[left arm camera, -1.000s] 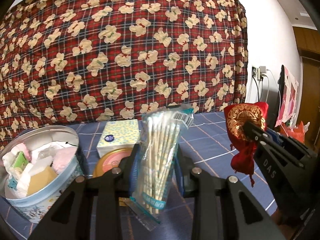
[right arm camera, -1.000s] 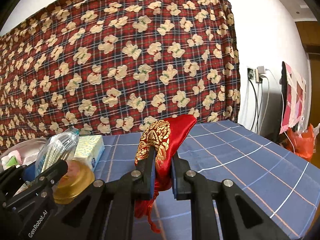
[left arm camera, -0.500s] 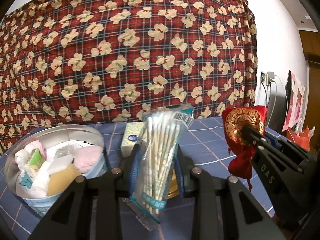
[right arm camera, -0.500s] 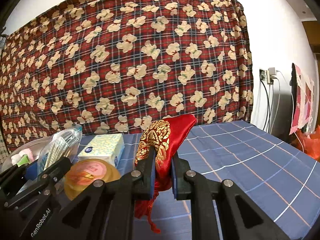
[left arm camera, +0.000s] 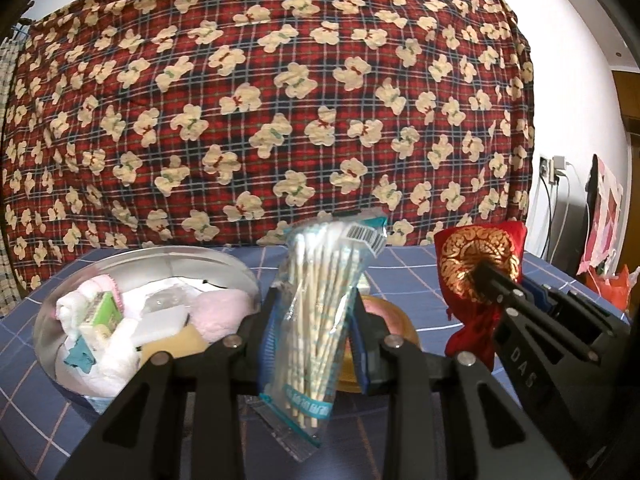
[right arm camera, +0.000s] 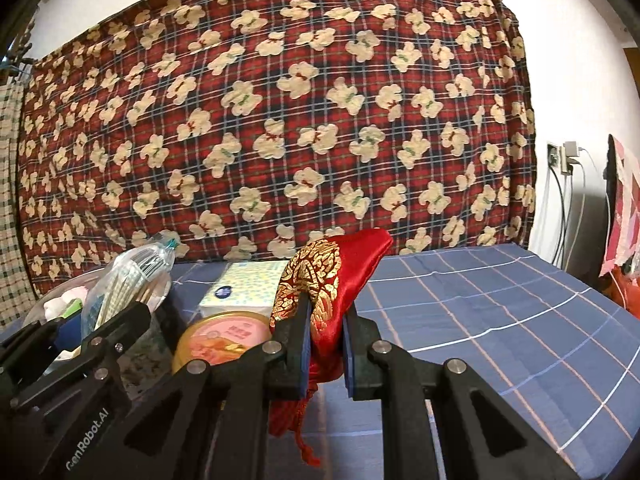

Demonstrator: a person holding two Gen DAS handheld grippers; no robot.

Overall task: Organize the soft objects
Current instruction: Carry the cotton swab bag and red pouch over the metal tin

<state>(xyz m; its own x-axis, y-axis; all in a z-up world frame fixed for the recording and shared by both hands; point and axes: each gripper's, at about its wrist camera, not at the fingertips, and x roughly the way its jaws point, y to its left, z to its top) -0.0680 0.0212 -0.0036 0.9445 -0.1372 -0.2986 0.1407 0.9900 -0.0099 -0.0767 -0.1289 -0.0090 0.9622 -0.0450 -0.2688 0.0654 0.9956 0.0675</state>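
Observation:
My left gripper (left arm camera: pixel 314 316) is shut on a clear bag of cotton swabs (left arm camera: pixel 320 312), held upright above the blue checked table (left arm camera: pixel 420 272). Just left of it stands a round metal tin (left arm camera: pixel 240 276) holding several soft items: pink and white cloths, sponges, small packets. My right gripper (right arm camera: pixel 326 320) is shut on a red pouch with gold embroidery (right arm camera: pixel 332 276), its tassel hanging below the fingers. In the left wrist view that pouch (left arm camera: pixel 476 256) sits to the right with the other gripper (left arm camera: pixel 488 276) clamped on it. The swab bag (right arm camera: pixel 128 280) shows at the left of the right wrist view.
A tissue pack (right arm camera: pixel 244 288) and a round yellow-rimmed container with a pink lid (right arm camera: pixel 224 336) lie on the table between the grippers. A red plaid bear-print blanket (left arm camera: pixel 280 100) hangs behind. Cables and a socket (right arm camera: pixel 564 160) are on the wall at right.
Both grippers have moved left across the table with their loads. The tin has come nearer the middle of the left wrist view; the tissue pack is now hidden behind the swab bag there.

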